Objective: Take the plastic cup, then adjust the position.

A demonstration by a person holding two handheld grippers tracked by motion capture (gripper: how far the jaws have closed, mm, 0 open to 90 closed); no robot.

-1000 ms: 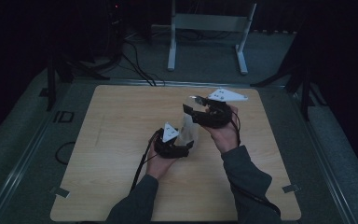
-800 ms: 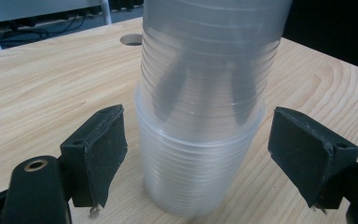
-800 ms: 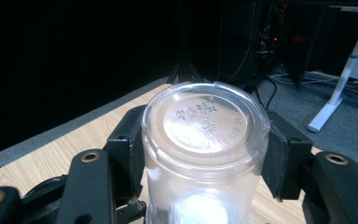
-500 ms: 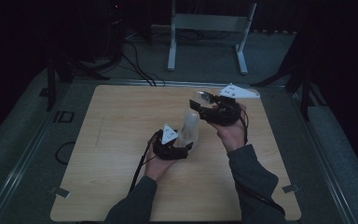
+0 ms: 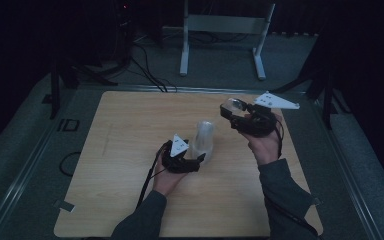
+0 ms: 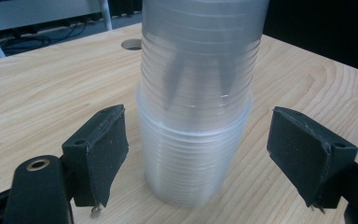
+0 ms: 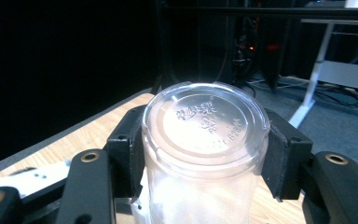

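A stack of clear plastic cups (image 5: 203, 140) stands upside down near the middle of the wooden table (image 5: 125, 130). My left gripper (image 5: 199, 159) sits at the foot of the stack (image 6: 196, 116). Its jaws have just been closing a little around the stack, and both pads (image 6: 103, 154) still stand clear of the plastic. To the right of the stack and above the table, my right gripper (image 5: 236, 113) is shut on a single clear cup (image 7: 205, 121). I see that cup's embossed bottom between the right gripper (image 7: 205, 154) pads.
A white metal stand (image 5: 225, 25) and several cables (image 5: 145, 55) lie on the floor beyond the table's far edge. A round hole (image 6: 131, 44) is cut in the tabletop behind the stack. A grey rim (image 5: 35, 150) runs around the table.
My right gripper has carried its cup rightwards and a little upwards, away from the stack. The left hand and the stack have stayed in place.
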